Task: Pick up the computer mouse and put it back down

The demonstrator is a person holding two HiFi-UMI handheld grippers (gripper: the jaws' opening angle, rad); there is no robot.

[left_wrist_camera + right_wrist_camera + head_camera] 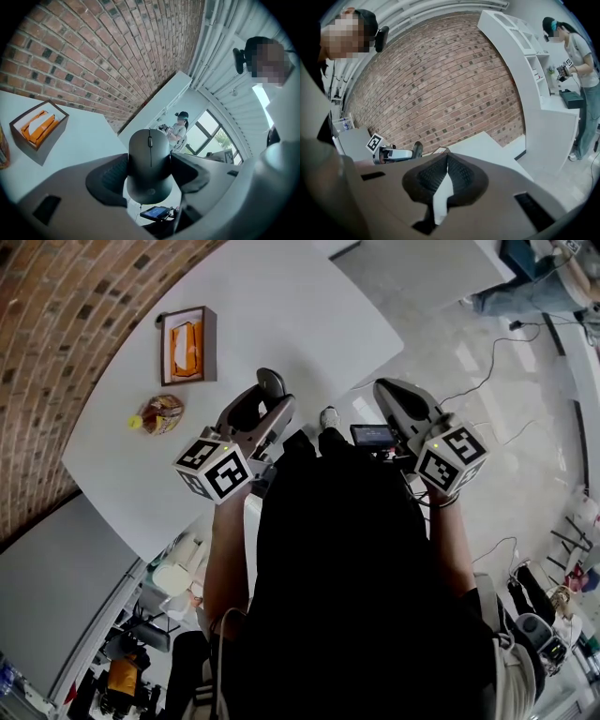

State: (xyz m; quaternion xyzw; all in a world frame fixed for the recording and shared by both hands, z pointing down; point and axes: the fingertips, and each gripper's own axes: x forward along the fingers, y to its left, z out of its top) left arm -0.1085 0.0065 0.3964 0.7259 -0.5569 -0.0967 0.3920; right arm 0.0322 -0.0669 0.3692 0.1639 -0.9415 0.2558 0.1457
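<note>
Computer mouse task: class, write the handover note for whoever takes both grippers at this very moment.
Left gripper: shut on the computer mouse, which is lifted off the white table near its front edge.
Right gripper: shut, empty, off to the side of the table.
Done: the pick-up.
Left to do: set the mouse down on the table, open the jaws, withdraw. The open box and snack pack lie further left, probably out of the way.

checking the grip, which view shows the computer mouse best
The left gripper view: the computer mouse sits clamped in the left hand-held gripper. Head view shows only its tip; right gripper view, a dark sliver.
</note>
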